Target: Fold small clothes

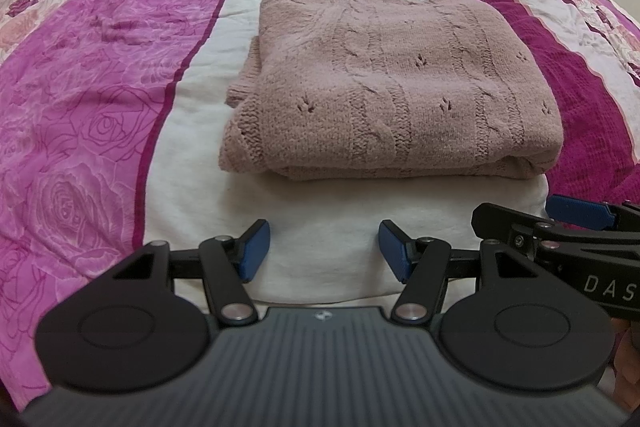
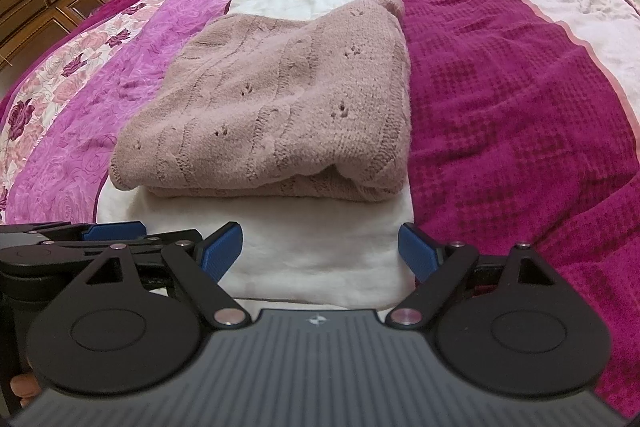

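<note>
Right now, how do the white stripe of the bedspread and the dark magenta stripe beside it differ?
The white stripe is plain and smooth; the dark magenta stripe has a woven check texture. The folded pink sweater lies on the white stripe, while the dark magenta stripe carries nothing. Both run lengthwise along the bed, side by side.

My left wrist camera looking low and close at the folded sweater point(image 1: 384, 79) from its near edge, my right one facing it from the right, both sharing the sweater and bedspread point(image 1: 100, 87).
</note>
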The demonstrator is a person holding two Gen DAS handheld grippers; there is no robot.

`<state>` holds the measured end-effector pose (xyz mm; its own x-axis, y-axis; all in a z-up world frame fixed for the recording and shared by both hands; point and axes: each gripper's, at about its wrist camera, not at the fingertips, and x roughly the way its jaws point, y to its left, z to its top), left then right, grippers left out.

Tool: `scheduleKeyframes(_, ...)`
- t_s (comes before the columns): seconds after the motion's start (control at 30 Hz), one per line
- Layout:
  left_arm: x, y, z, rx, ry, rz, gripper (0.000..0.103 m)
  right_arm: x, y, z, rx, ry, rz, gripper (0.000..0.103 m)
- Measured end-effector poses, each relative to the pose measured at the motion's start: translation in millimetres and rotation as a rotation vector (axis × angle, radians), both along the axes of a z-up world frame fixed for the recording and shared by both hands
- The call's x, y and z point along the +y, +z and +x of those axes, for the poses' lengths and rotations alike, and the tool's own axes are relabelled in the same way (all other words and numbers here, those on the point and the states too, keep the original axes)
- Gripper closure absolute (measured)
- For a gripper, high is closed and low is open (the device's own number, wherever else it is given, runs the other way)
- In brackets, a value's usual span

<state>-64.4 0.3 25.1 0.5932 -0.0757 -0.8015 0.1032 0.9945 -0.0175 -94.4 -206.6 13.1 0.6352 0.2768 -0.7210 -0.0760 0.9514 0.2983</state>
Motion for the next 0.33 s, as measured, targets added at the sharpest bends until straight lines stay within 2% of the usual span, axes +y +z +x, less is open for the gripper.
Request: scheduleKeyframes(0.33, -0.2, 0.4, 0.0, 0.003, 0.0, 0.001, 0.041, 0.3, 0.1, 0.7, 0.001, 0.001, 0.001, 0.013)
